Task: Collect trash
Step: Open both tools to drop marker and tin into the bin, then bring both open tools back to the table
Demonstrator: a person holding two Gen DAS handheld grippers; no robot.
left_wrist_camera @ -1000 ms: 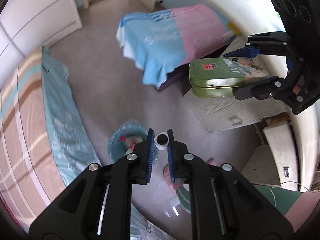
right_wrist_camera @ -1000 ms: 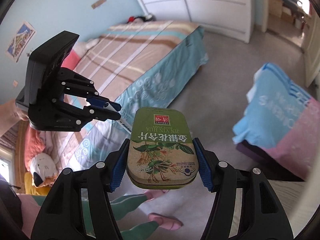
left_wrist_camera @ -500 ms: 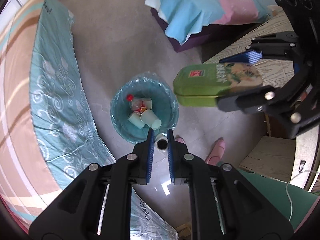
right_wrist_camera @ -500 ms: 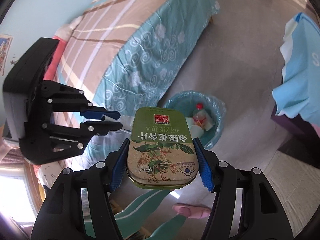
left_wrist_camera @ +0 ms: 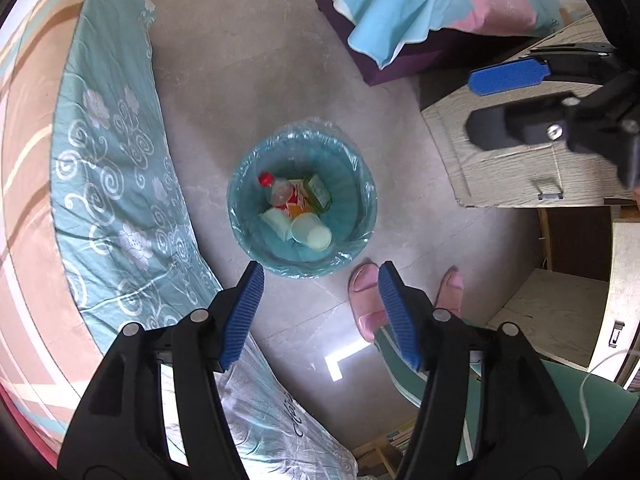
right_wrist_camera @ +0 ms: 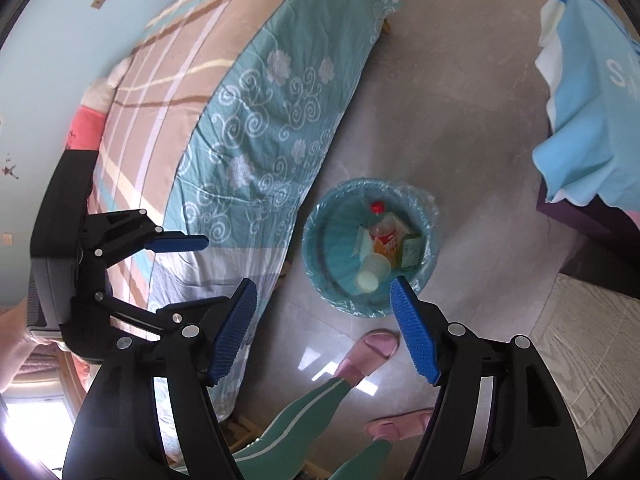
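**Both grippers over the bin, nothing in the fingers**

We hold the left gripper pointing down at the floor, its blue fingers parting as we look, w/ nothing between them. The right gripper is likewise spreading, fingers apart and bare; only floor and bin rim show in the gap.

The trash bin, teal w/ a clear plastic liner, stands on the grey floor just beyond both sets of fingertips. Inside it: a bottle w/ a red cap, a green tin lying tilted against the bin's wall, an orange-and-white carton, and a clear cup on its side w/ some white bits beside it.

Around it: the bed w/ teal floral cover hangs close to the bin on one side. A wooden desk sits on the other side, w/ the right gripper seen above it in the left wrist view. A low piece draped in a blue-and-pink cloth lies further off across the floor. Our feet in pink slippers stand just beside the bin, one partly hidden behind the left gripper's finger. Nothing sits betw. the grippers and the bin's open top.
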